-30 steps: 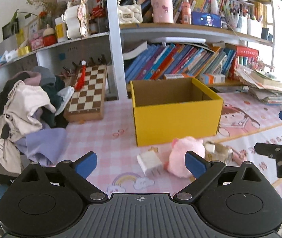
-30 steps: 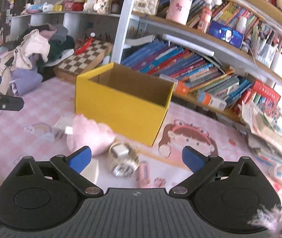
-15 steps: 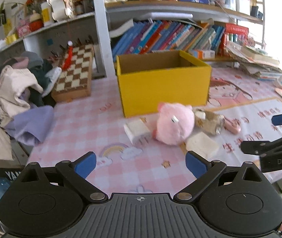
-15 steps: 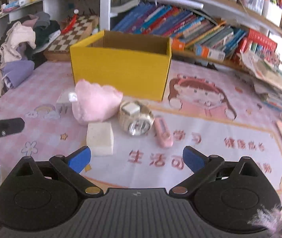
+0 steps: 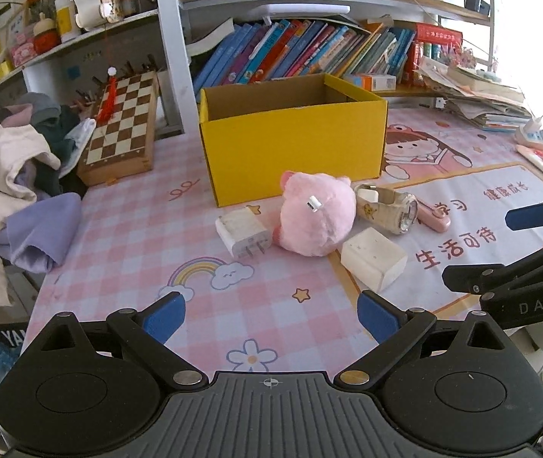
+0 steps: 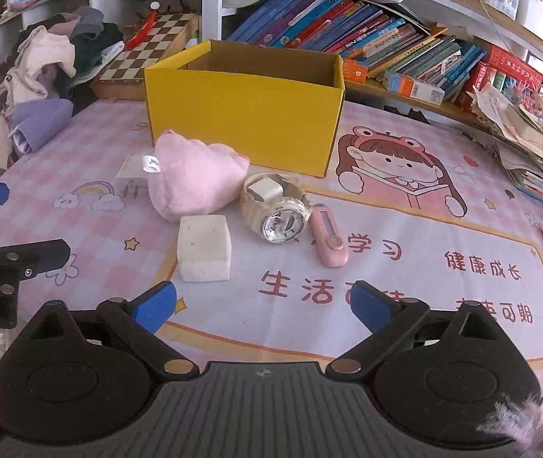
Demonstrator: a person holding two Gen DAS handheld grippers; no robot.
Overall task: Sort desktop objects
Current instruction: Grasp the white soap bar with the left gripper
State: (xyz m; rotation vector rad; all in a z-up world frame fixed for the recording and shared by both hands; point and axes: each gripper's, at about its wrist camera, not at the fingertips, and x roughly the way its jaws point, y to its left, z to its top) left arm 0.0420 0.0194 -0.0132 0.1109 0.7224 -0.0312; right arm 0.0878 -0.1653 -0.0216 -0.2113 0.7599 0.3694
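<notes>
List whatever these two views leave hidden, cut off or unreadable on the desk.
- Floor of the yellow box: both views, hidden by its front wall; contents unknown.
- White plug adapter: right wrist view, mostly behind the pink plush toy.
- Watch dial: both views, too small to read.
- Plush label: print too small.
- Left gripper and right gripper: open, bodies cut off by the bottom edge.

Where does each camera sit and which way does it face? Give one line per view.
Left wrist: on the left gripper, facing the yellow box across the desk; the right gripper's fingers show at right.
Right wrist: on the right gripper, facing the same box; the left gripper's fingers show at left.
Shared: box, pink plush, watch, both grippers open.
</notes>
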